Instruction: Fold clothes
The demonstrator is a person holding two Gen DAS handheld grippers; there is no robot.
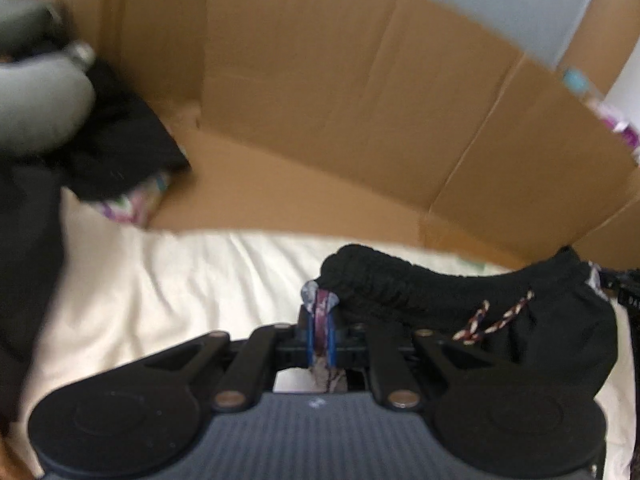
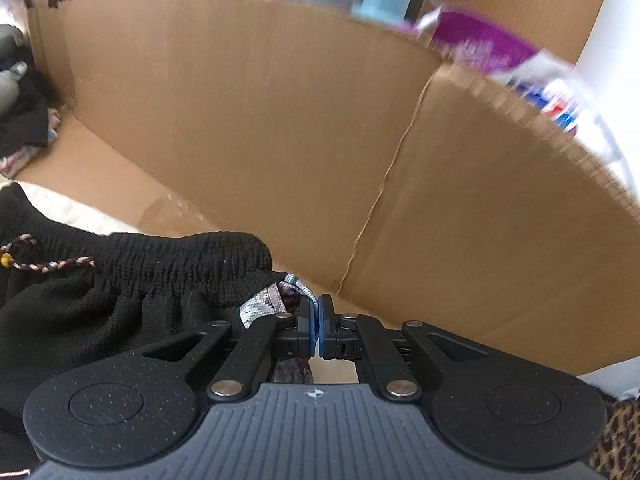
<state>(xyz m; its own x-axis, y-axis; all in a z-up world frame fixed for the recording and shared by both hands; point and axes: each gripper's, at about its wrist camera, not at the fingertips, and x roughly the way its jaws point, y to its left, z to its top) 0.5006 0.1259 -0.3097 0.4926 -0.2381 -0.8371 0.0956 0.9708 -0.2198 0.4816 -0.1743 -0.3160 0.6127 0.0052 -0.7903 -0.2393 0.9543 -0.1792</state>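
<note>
I had the left hand-held gripper (image 1: 320,308) pinching one end of the black shorts (image 1: 460,300) waistband over the cream bedsheet (image 1: 180,280); right hand-held gripper (image 2: 316,316) pinched the other end. Only the right wrist view showed the purple packet (image 2: 480,44) behind the cardboard box (image 2: 240,100).

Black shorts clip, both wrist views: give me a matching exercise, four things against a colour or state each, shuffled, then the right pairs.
Things:
1. black shorts
2. drawstring
3. cardboard box
4. bed sheet

Colour or state:
A. cream, wrinkled
B. brown, open
C. braided maroon and white
D. pinched at both waistband ends by the left gripper and the right gripper

Pairs: 1-D, 2-C, 3-B, 4-A
</note>
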